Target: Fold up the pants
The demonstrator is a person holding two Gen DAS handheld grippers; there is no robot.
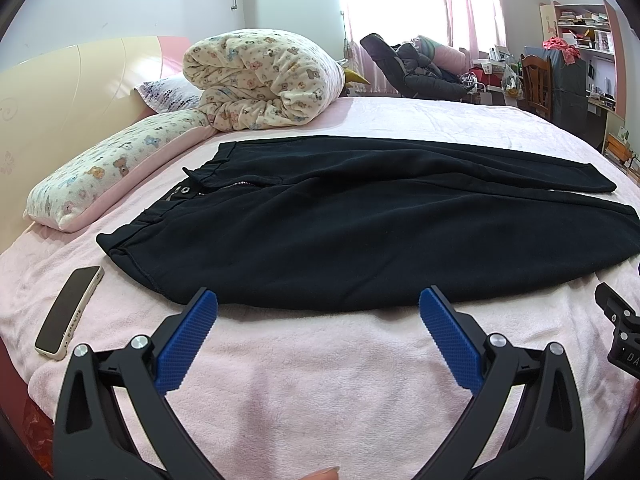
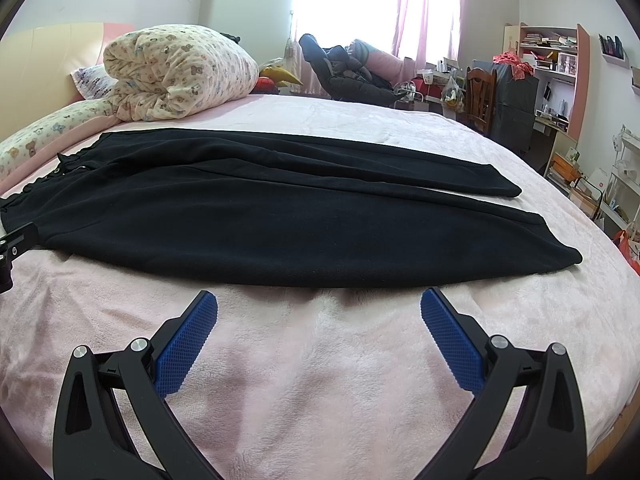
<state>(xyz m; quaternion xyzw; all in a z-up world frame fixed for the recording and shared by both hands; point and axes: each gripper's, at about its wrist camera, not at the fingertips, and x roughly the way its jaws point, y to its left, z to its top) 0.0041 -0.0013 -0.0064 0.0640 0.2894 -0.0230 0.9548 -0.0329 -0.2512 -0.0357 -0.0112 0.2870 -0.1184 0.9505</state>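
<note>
Black pants (image 1: 340,220) lie flat across the pink bed, waistband at the left, both legs running right, side by side. They also show in the right wrist view (image 2: 280,216). My left gripper (image 1: 318,300) is open and empty, fingertips just short of the pants' near edge, toward the waist end. My right gripper (image 2: 319,300) is open and empty, just short of the near leg's edge. The other gripper's black body shows at the right edge of the left view (image 1: 620,328) and the left edge of the right view (image 2: 16,244).
A phone (image 1: 70,312) lies on the pink blanket (image 1: 320,380) left of the waistband. A rolled bear-print quilt (image 1: 260,80) and a long pillow (image 1: 108,168) sit at the bed's head. A dark seat (image 2: 344,72), wooden chair (image 2: 482,96) and shelves stand beyond the bed.
</note>
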